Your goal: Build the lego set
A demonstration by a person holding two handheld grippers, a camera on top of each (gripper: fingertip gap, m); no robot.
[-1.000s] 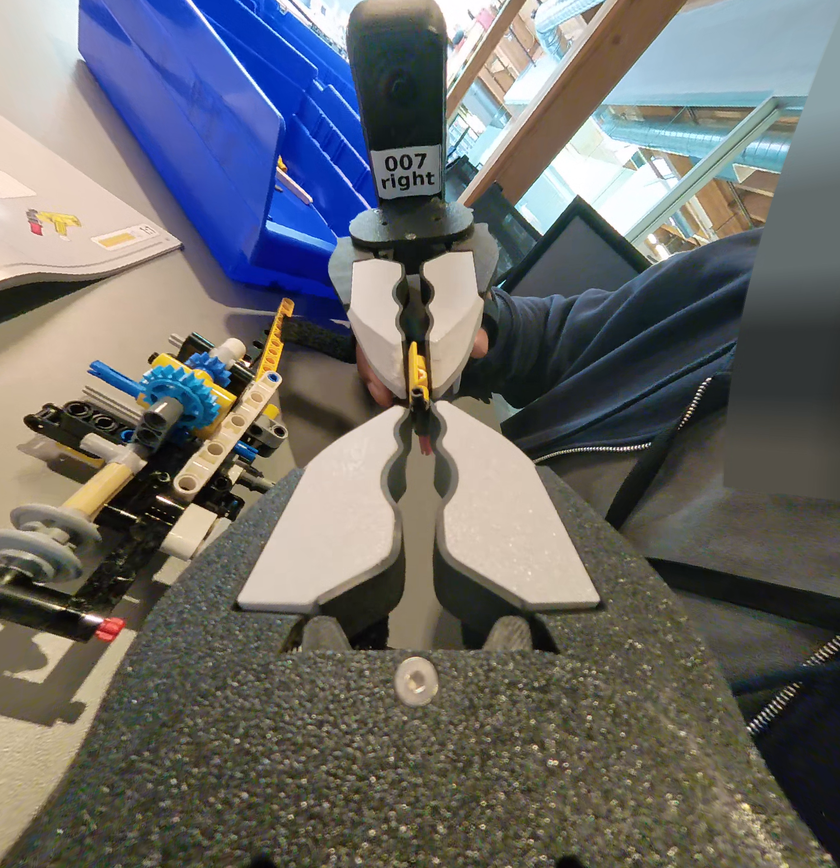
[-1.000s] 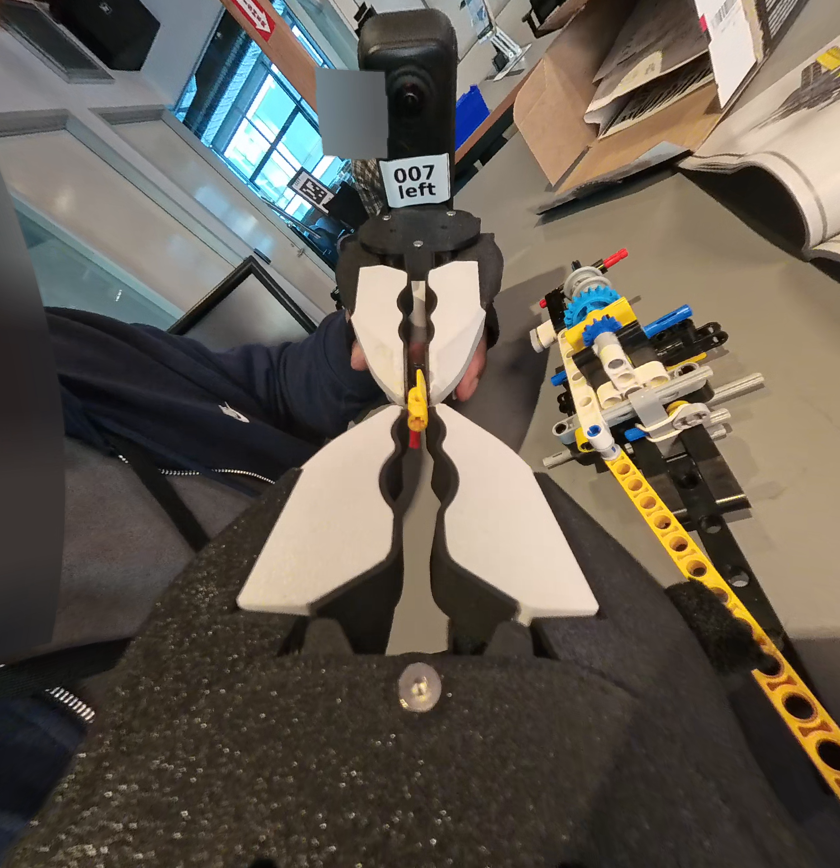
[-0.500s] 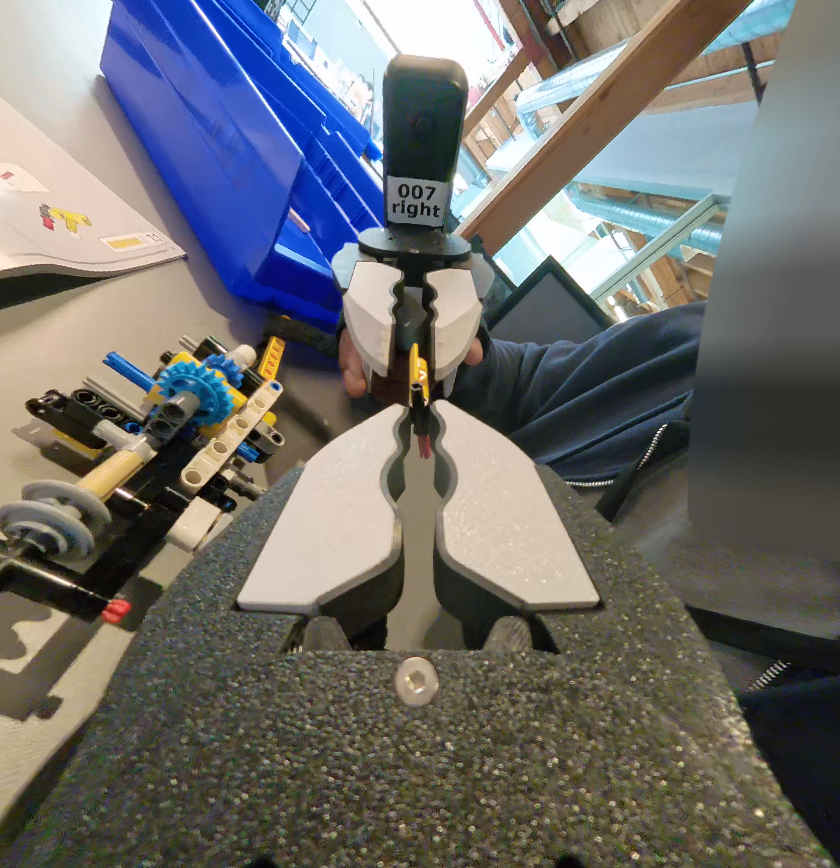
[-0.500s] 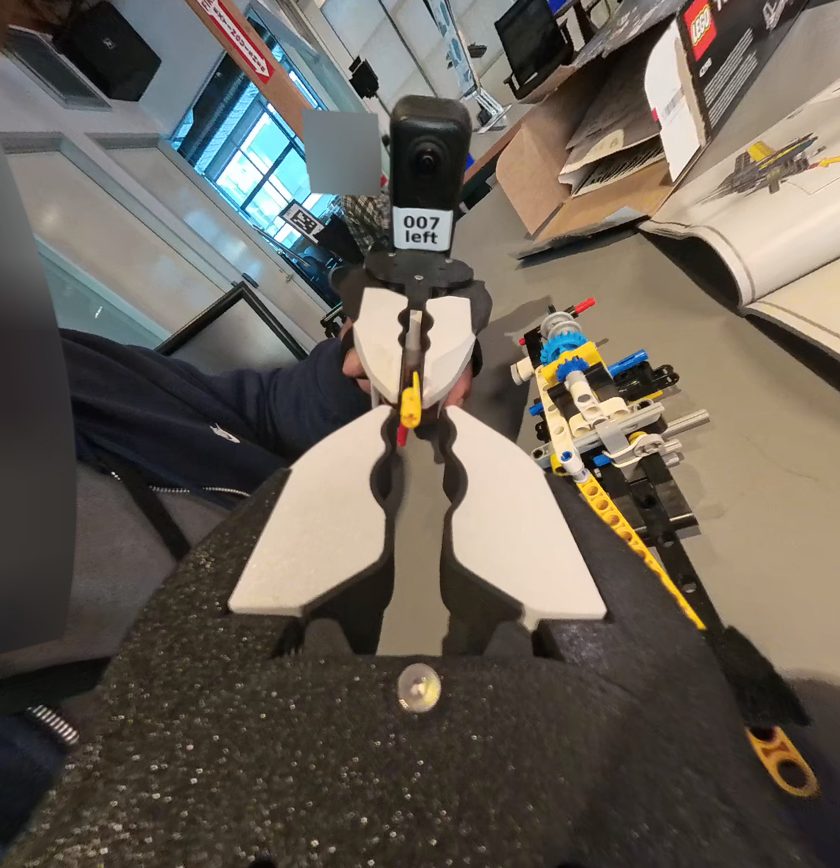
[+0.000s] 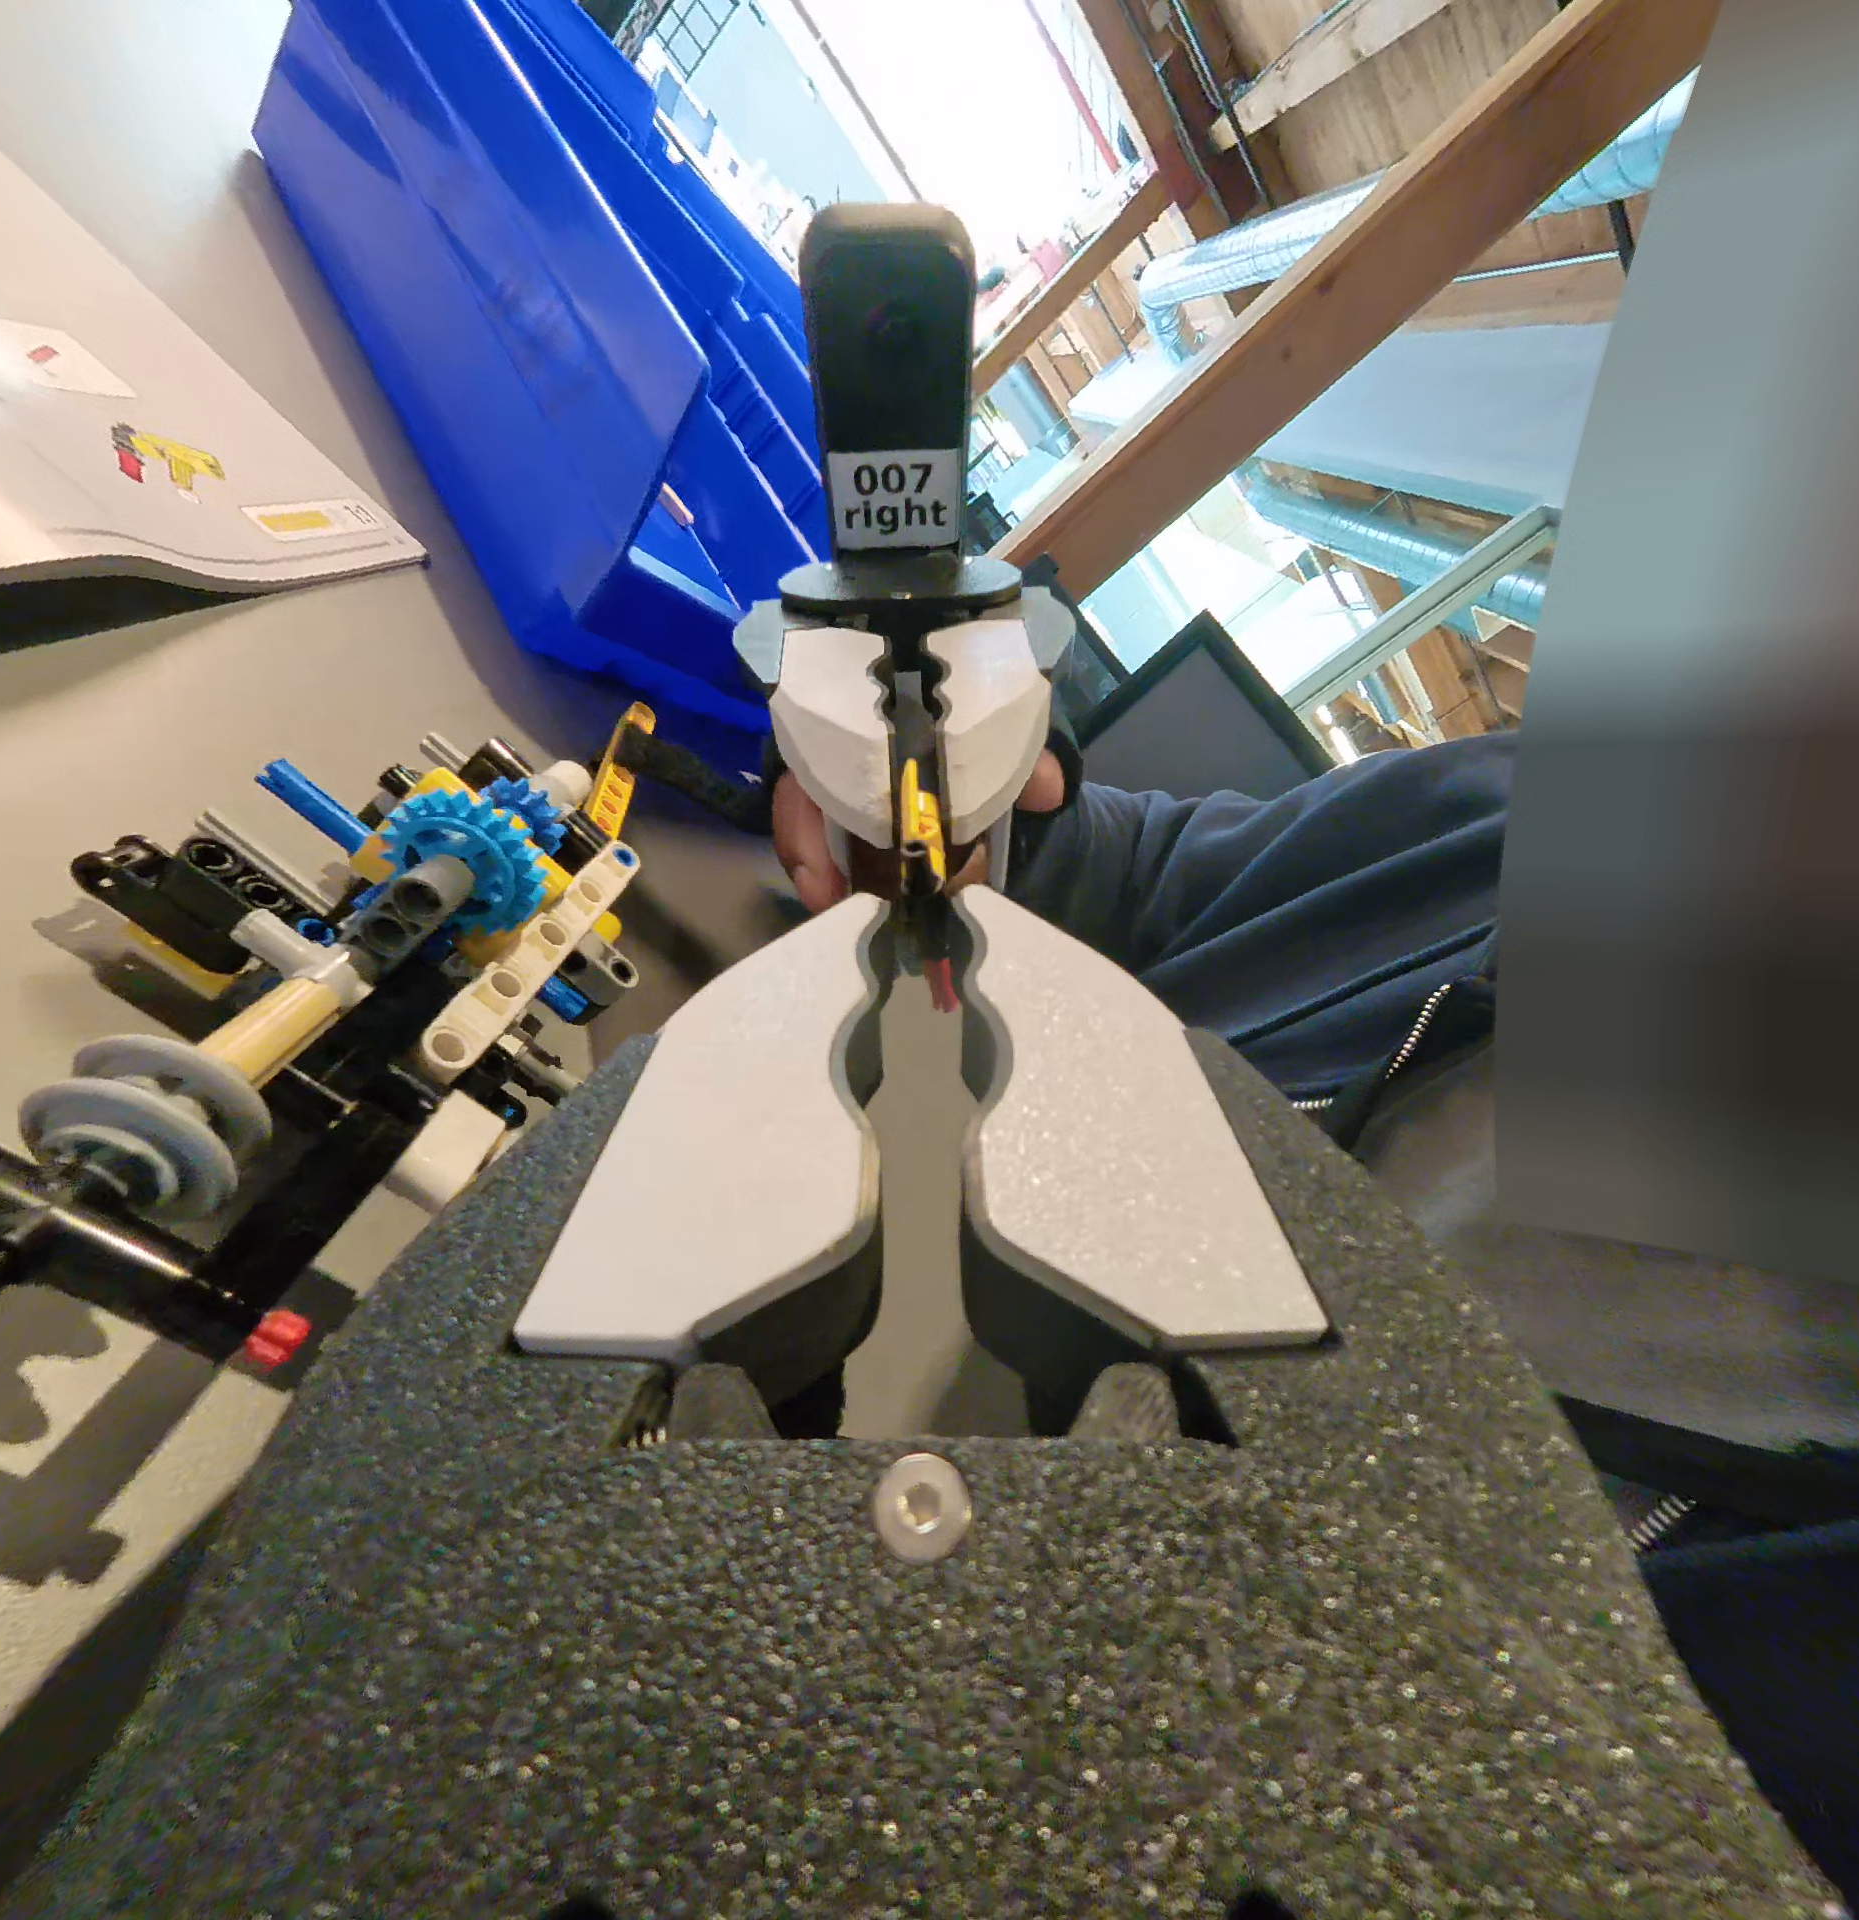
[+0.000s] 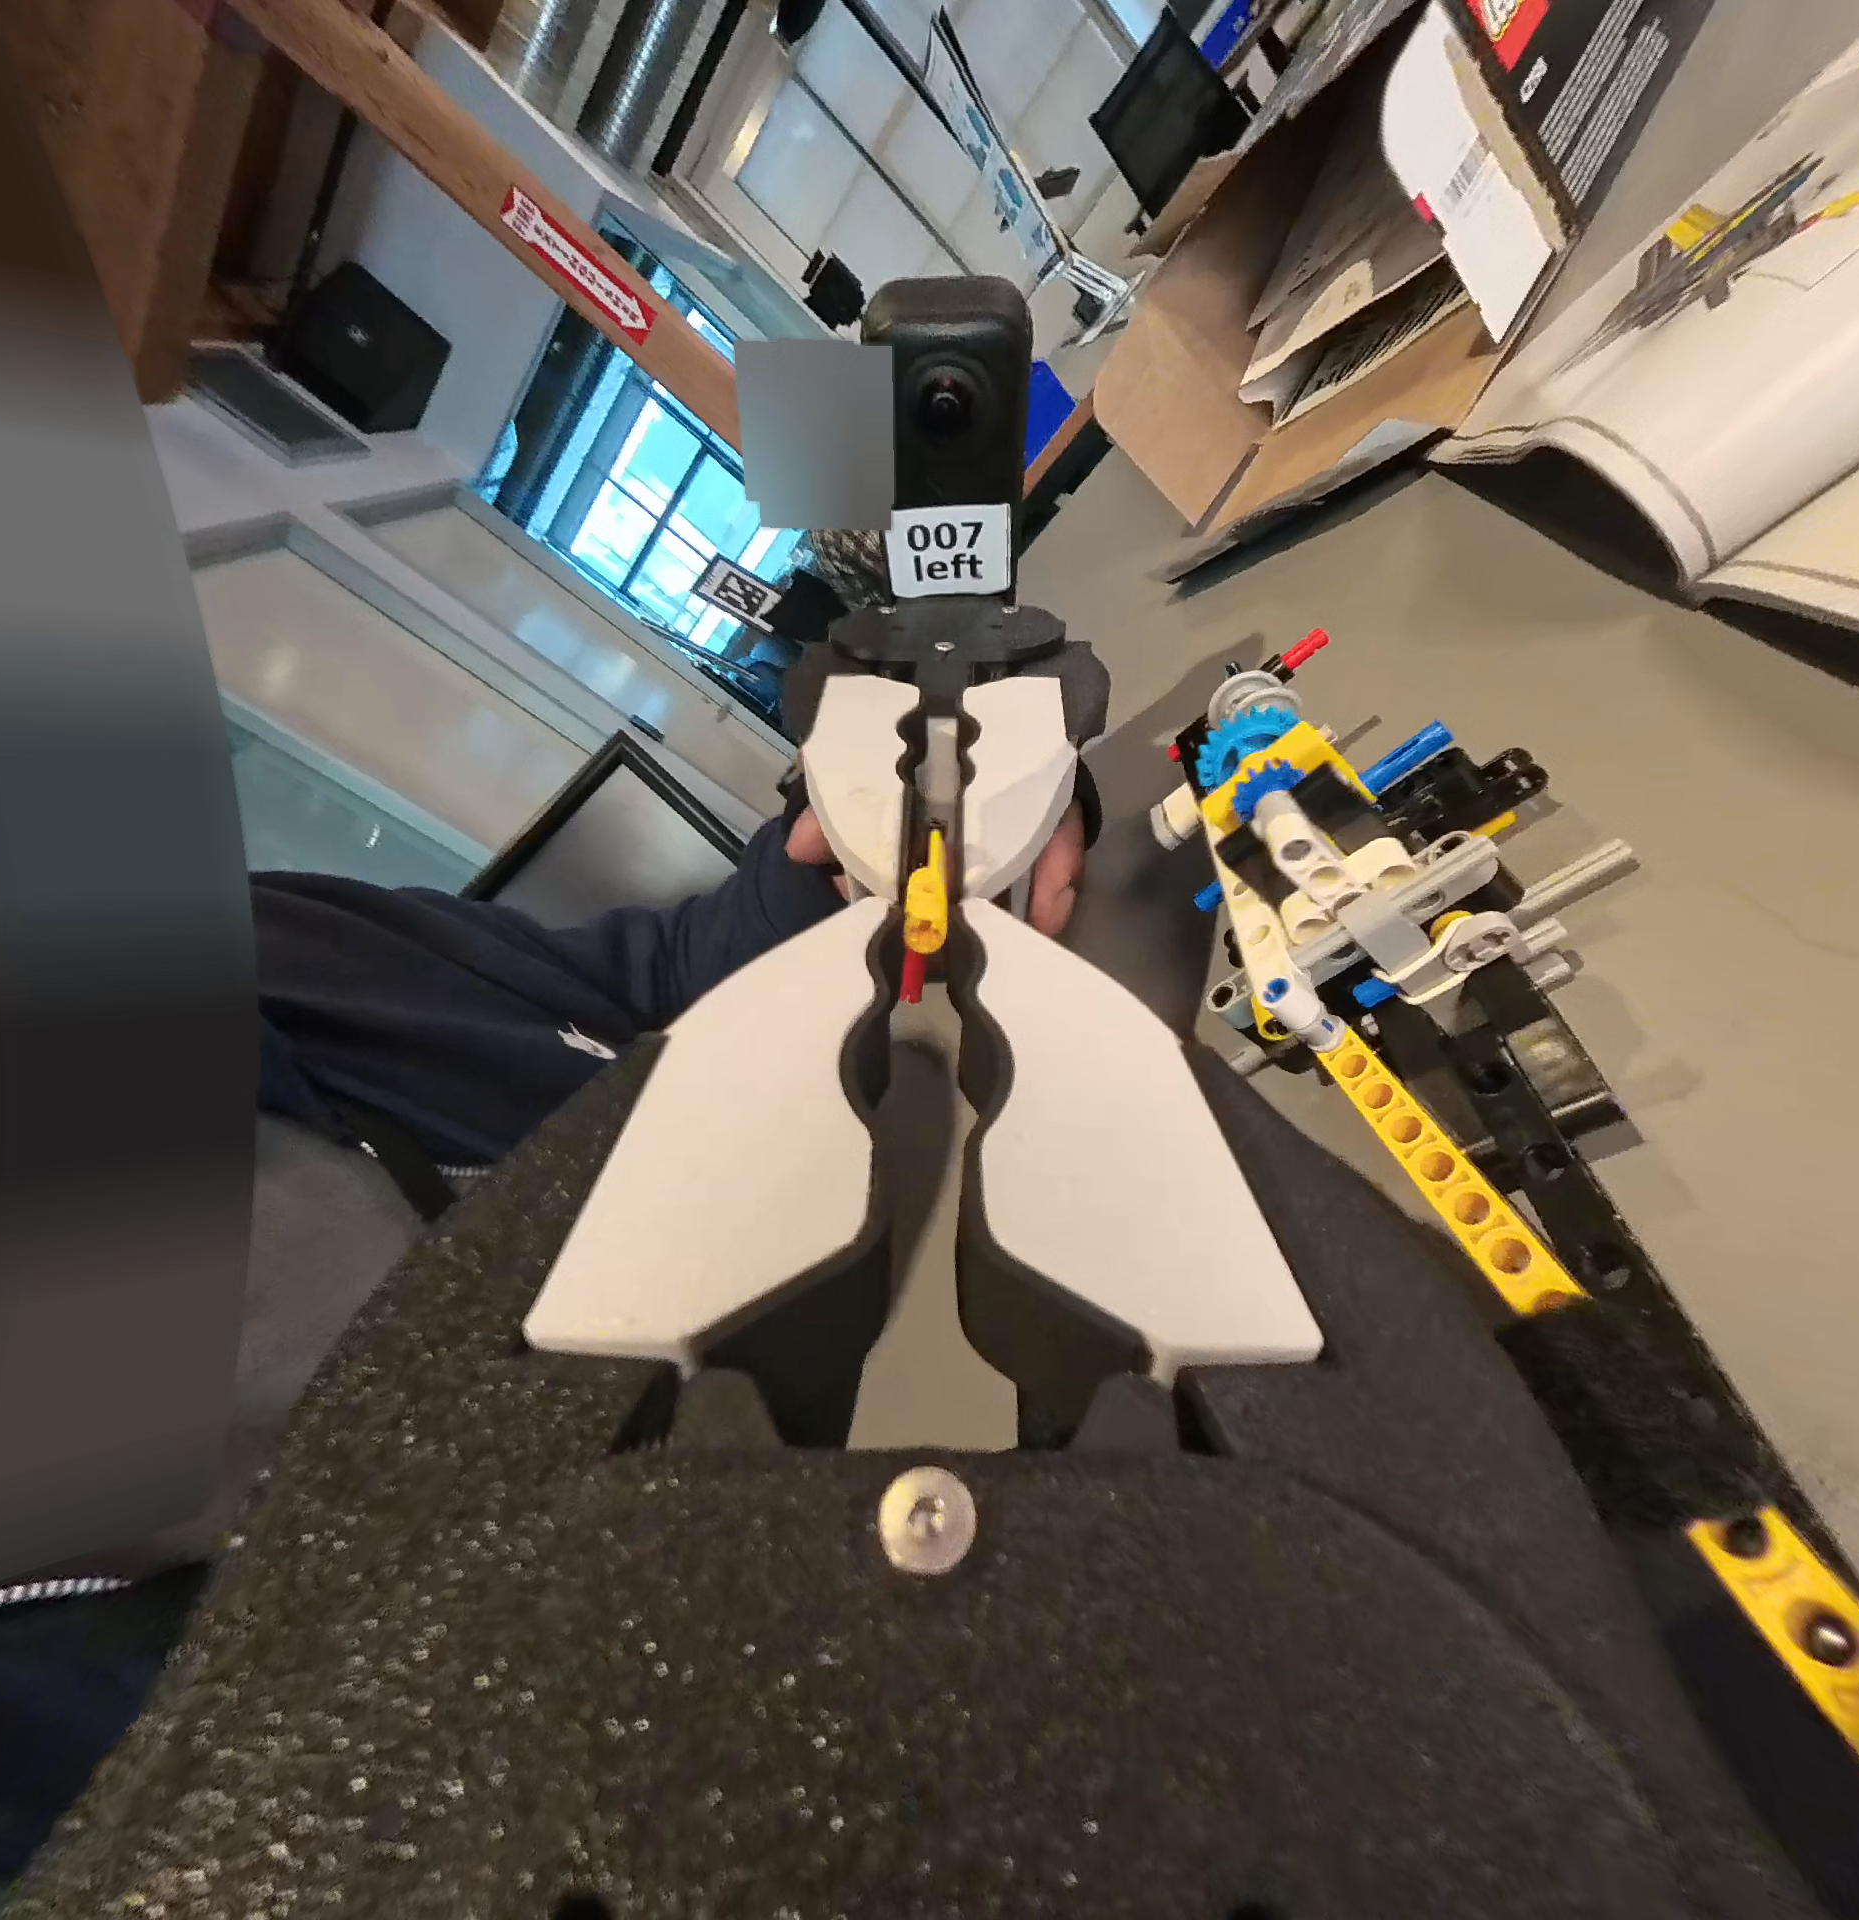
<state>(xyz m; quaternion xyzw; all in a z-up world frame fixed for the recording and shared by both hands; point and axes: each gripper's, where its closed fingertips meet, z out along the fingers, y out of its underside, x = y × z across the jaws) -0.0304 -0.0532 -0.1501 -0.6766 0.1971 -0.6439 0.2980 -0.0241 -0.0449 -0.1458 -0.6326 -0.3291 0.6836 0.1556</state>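
Observation:
My left gripper (image 5: 920, 912) and right gripper (image 6: 923, 916) meet tip to tip in the air above the table's near edge. Both are shut on one small yellow piece (image 5: 919, 821) that has a red pin (image 5: 941, 992) sticking out below it. The same yellow piece (image 6: 923, 899) and red pin (image 6: 912, 977) show in the right wrist view. The part-built lego model (image 5: 416, 935), with blue gears, white beams, a black frame and grey wheels, lies on the grey table to the left. In the right wrist view the model (image 6: 1351, 904) lies to the right, with a long yellow beam (image 6: 1444, 1174).
Blue bins (image 5: 509, 343) stand behind the model. An open instruction booklet (image 5: 125, 457) lies at the far left and also shows in the right wrist view (image 6: 1735, 416). A cardboard box (image 6: 1268, 343) stands beyond it. A person's dark sleeve (image 5: 1268, 904) is behind the right gripper. My left and right fingertips are right by each other.
Both grippers have tilted and shifted together, staying pinched tip to tip on the yellow piece. The model has not moved on the table.

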